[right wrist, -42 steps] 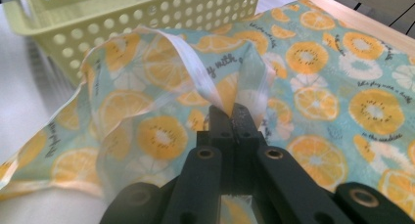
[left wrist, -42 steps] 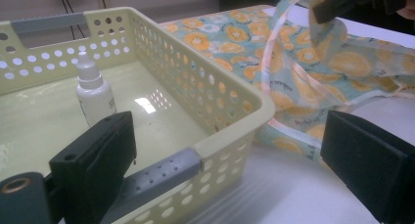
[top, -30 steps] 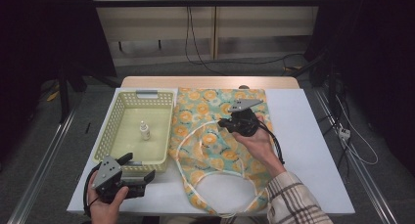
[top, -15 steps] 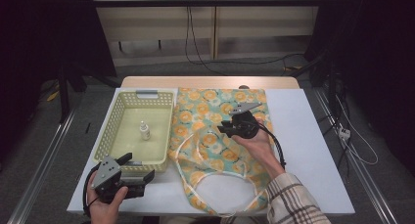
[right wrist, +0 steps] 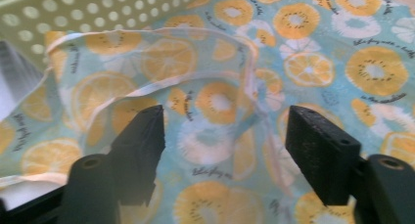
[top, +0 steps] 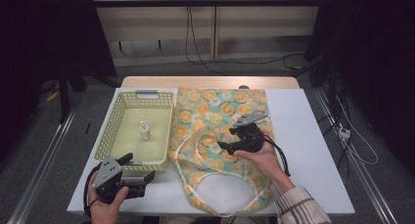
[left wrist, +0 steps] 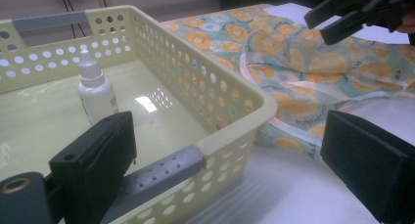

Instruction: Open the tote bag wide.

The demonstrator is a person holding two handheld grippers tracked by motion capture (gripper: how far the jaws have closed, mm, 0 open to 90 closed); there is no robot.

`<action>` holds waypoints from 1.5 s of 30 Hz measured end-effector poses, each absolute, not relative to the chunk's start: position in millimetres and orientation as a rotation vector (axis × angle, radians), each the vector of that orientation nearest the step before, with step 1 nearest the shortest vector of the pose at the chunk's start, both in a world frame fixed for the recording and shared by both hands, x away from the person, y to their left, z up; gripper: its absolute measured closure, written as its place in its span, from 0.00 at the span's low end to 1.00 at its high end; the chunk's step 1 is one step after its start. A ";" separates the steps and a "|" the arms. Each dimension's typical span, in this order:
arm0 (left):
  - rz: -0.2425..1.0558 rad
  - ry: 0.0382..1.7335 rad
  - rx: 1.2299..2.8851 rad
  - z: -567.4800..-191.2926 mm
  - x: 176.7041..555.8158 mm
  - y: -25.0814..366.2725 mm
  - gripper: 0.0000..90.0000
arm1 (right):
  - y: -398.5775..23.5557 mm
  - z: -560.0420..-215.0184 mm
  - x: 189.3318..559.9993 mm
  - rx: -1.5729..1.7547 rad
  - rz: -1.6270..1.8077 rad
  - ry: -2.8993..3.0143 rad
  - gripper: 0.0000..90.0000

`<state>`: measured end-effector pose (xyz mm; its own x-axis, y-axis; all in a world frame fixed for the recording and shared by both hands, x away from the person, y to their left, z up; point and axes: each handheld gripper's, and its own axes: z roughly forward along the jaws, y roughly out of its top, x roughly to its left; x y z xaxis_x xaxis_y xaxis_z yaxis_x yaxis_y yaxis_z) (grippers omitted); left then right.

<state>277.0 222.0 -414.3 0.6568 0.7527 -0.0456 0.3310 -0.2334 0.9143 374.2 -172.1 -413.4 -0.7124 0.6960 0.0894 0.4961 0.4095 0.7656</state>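
Observation:
A cloth bag (top: 220, 101) printed with orange slices lies flat on the white table, its white straps (top: 195, 141) looped toward the front. My right gripper (top: 226, 150) hovers over the bag's middle. Its jaws have just been opening and stand open, with nothing between them and the printed fabric (right wrist: 372, 67) and a strap (right wrist: 147, 89) below. My left gripper (top: 142, 168) rests open at the front left, jaws wide (left wrist: 230, 170) by the near corner of a pale yellow basket (top: 113, 121). A small white bottle (top: 144, 131) stands upright inside the basket (left wrist: 230, 87).
The bare white table surface (top: 308, 136) extends to the right of the bag. The basket has grey handles (top: 147, 94) at its far and near ends. My right gripper (left wrist: 342, 13) appears farther off in the left gripper view. Dark floor and cables lie beyond the table.
My right gripper let go of the white strap it held up, opened its jaws and moved slightly down over the bag. The strap fell back onto the fabric. The left gripper stayed put.

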 end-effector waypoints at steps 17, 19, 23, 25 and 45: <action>0.503 0.861 1.815 -413.1 276.5 225.2 0.07 | -161.9 -429.0 332.8 0.978 1.190 2.510 0.30; 0.503 0.858 1.815 -412.7 276.7 225.7 0.07 | -159.7 -432.0 330.4 0.995 1.179 2.533 0.30; 0.507 0.857 1.818 -412.3 276.1 225.4 0.07 | -152.5 -438.2 326.2 0.958 1.143 2.594 0.37; 0.501 0.857 1.817 -412.4 276.3 225.7 0.07 | -147.6 -441.7 325.2 0.945 1.119 2.616 0.36; 0.500 0.862 1.818 -412.8 275.5 226.5 0.07 | -139.8 -449.1 325.7 0.897 0.997 2.611 0.74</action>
<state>275.5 226.5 -412.8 0.6579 0.7514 -0.0511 0.3289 -0.2256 0.9170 325.7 -139.8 -449.1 -0.7941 0.6073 0.0233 0.4684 0.5871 0.6602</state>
